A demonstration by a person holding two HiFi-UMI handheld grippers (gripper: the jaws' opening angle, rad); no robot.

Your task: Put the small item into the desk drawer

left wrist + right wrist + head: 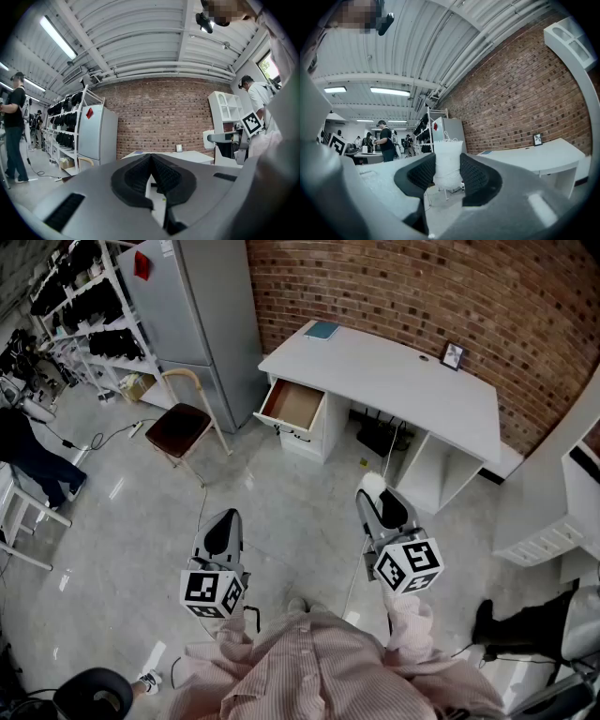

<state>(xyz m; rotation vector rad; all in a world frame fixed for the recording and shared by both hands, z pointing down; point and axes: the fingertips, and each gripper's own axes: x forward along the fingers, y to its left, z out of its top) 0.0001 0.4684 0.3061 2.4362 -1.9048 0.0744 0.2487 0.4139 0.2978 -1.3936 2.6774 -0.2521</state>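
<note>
The small white item (448, 152) is clamped mid-body in the right tool (447, 169), well apart from the open drawer (293, 405), and judged soft, light, crushable; the left tool (151, 159) is closed, empty

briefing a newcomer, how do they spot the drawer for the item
Find the white desk against the brick wall. At its end nearest the grey fridge, the drawer is pulled out, its brown inside standing out from the all-white desk.

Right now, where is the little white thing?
The little white thing is pinched in the right tool, at the head view's right, above the floor in front of the white desk, away from its open drawer.
</note>
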